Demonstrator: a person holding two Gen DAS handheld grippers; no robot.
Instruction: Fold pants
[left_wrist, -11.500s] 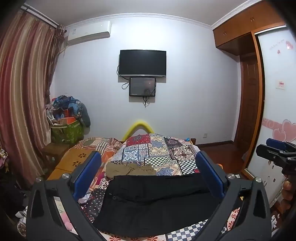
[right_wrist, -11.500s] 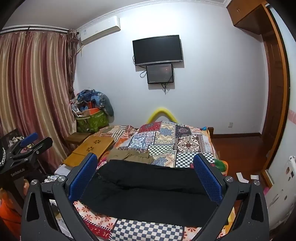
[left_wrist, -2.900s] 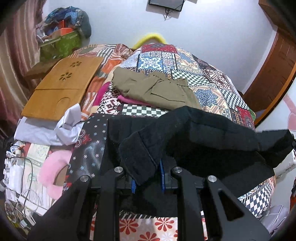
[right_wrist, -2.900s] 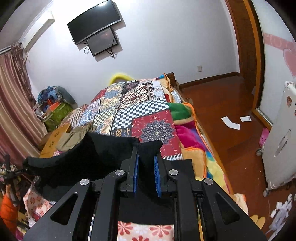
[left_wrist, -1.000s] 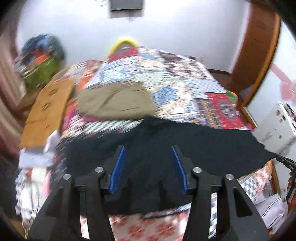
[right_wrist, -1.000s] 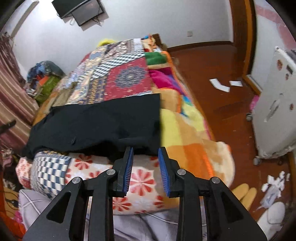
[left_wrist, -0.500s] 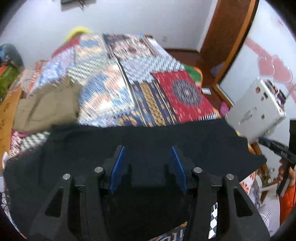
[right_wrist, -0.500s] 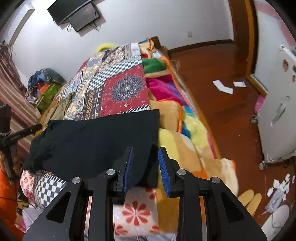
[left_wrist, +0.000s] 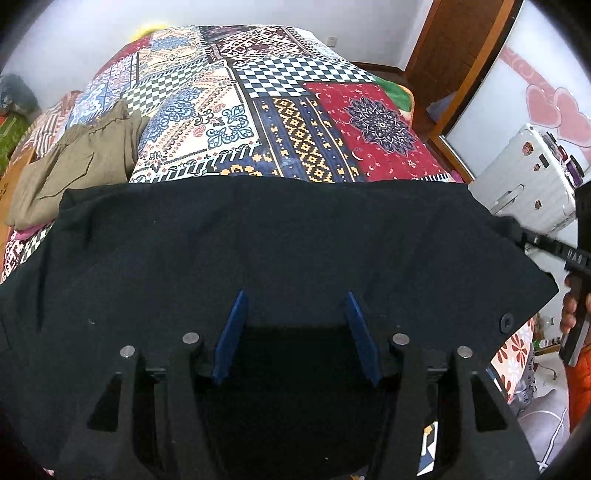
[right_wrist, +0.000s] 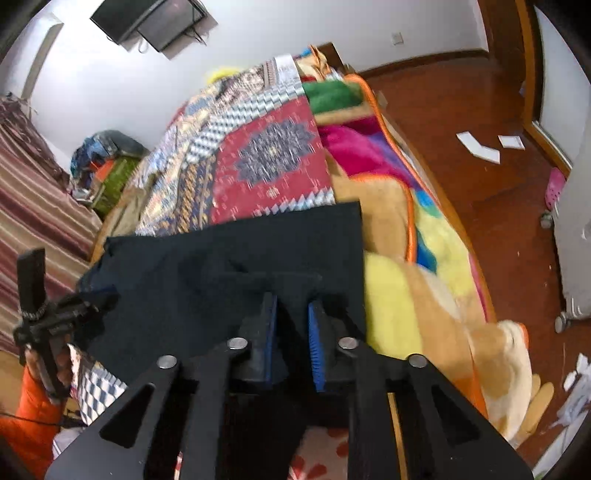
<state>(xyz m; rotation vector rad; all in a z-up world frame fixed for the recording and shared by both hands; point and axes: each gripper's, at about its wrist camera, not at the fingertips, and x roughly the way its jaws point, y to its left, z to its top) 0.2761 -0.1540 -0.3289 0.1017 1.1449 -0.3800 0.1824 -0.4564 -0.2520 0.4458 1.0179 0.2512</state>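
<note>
Black pants (left_wrist: 277, 229) lie spread flat across the near end of the patchwork bed quilt (left_wrist: 295, 122). My left gripper (left_wrist: 294, 295) hovers low over their middle. Its jaws are opening, and the blue pads stand apart above the cloth without pinching it. In the right wrist view, the pants (right_wrist: 221, 266) end at a straight edge on the right. There my right gripper (right_wrist: 291, 301) is shut on a raised ridge of the black cloth, which is bunched between its pads. A hand holds the left gripper's body (right_wrist: 48, 317) at the pants' far-left end.
A folded olive garment (left_wrist: 81, 162) lies on the quilt behind the pants on the left. Bright fleece blankets (right_wrist: 399, 221) hang off the bed's right side. A white suitcase (left_wrist: 524, 184) stands by the bed. Paper scraps (right_wrist: 480, 151) lie on the wooden floor.
My left gripper has swung right along the pants and sunk closer to them, its pads spreading slightly. My right gripper moved onto the pants' edge and closed on a fold of cloth.
</note>
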